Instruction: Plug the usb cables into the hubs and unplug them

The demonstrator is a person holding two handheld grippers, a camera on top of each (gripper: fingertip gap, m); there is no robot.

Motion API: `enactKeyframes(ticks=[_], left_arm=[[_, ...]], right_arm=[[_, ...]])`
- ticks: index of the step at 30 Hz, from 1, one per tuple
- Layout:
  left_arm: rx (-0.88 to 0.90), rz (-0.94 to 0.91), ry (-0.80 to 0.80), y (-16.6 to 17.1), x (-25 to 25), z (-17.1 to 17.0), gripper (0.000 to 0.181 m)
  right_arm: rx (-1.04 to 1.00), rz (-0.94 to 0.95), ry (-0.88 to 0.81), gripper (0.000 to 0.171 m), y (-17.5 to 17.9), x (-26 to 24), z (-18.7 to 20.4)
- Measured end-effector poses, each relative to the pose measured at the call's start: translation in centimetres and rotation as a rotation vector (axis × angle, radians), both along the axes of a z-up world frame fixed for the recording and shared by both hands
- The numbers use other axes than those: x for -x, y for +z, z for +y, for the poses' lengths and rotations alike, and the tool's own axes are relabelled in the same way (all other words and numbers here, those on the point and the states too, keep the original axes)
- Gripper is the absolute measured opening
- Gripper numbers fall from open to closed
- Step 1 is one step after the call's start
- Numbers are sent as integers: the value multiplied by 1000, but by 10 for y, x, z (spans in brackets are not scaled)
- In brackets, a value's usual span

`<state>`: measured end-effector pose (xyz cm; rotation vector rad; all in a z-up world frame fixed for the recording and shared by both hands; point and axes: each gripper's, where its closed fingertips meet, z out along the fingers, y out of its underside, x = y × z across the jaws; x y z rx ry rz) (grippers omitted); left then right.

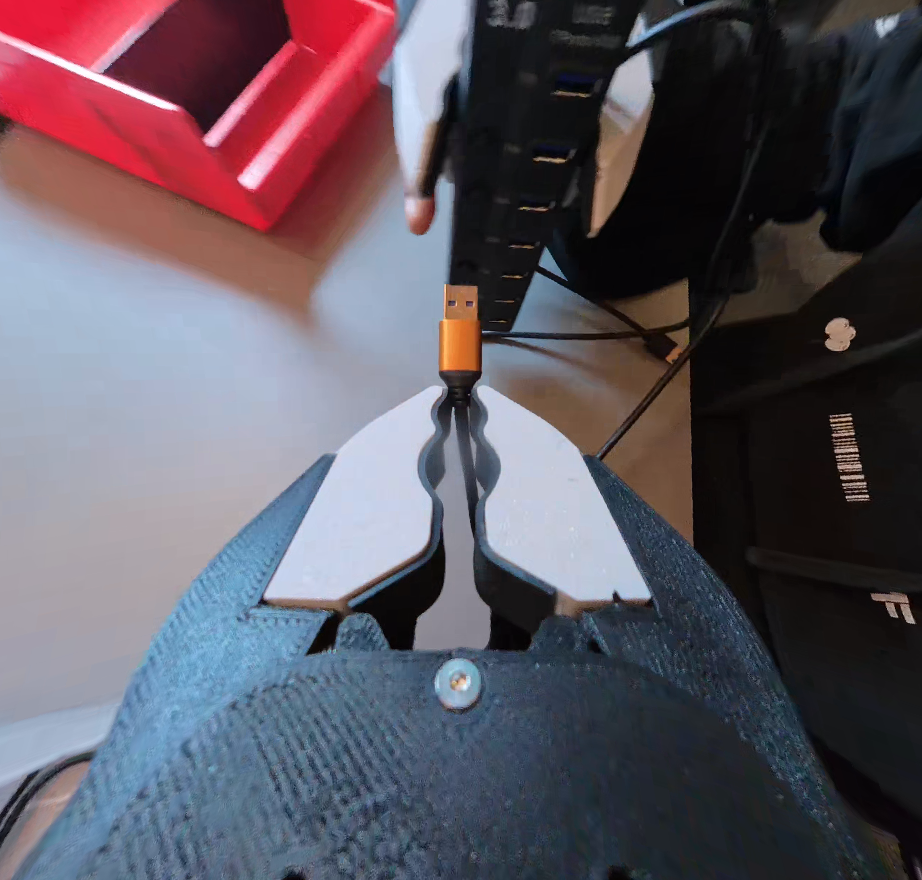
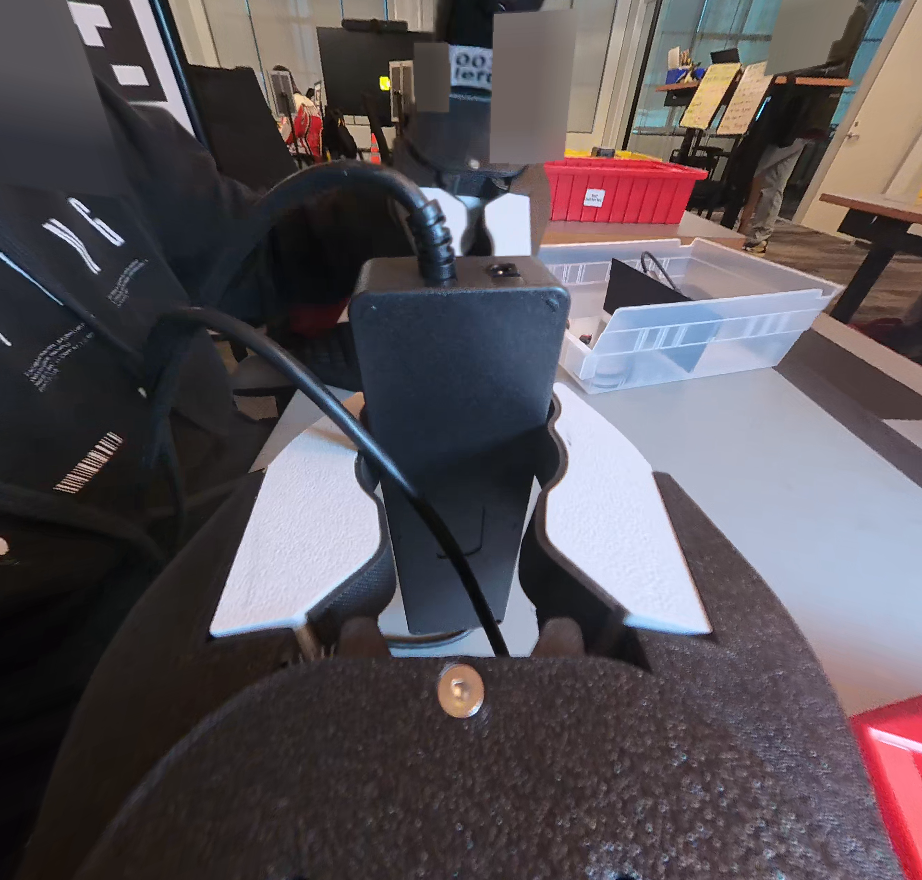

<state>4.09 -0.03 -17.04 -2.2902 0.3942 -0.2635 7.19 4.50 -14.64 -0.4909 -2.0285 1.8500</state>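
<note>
Your plug (image 1: 460, 330), the orange-sleeved USB end, sticks straight out past the tips of your left gripper (image 1: 456, 392), its long axis in line with the fingers and its metal tongue aimed ahead at the hub (image 1: 529, 157). The left fingers are closed on the black cable (image 1: 466, 462) just behind the orange sleeve, so you steer the plug by its cord, not its body. The hub is held off the surface (image 1: 174, 357), a long black bar whose row of ports runs down toward the plug; the lowest ports sit just beside and slightly right of the tongue, not yet touching. The plug's axis looks roughly parallel to the port face, so I judge you must turn it toward a slot before pushing. Your right gripper (image 2: 461, 457) has its fingers clamped on the hub's sides, its plain back (image 2: 459, 382) to that camera and its thick cord (image 2: 349, 182) arching off the top. A red bin (image 1: 189, 73) sits toward the far left of the surface, well apart.
</note>
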Motion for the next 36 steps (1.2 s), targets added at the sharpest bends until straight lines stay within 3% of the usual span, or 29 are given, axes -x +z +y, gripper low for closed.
enactKeyframes(ticks=[8,26,36], left_arm=[[170,0,-105,-8,-35,22,7],[151,32,-123,11,-38,23,7],[183,54,-121,5,-36,24,7]], right_arm=[[-8,-27,40,61,-9,0,-13],[-11,-32,5,61,-12,4,-8],[-34,-28,-23,61,-14,7,-7]])
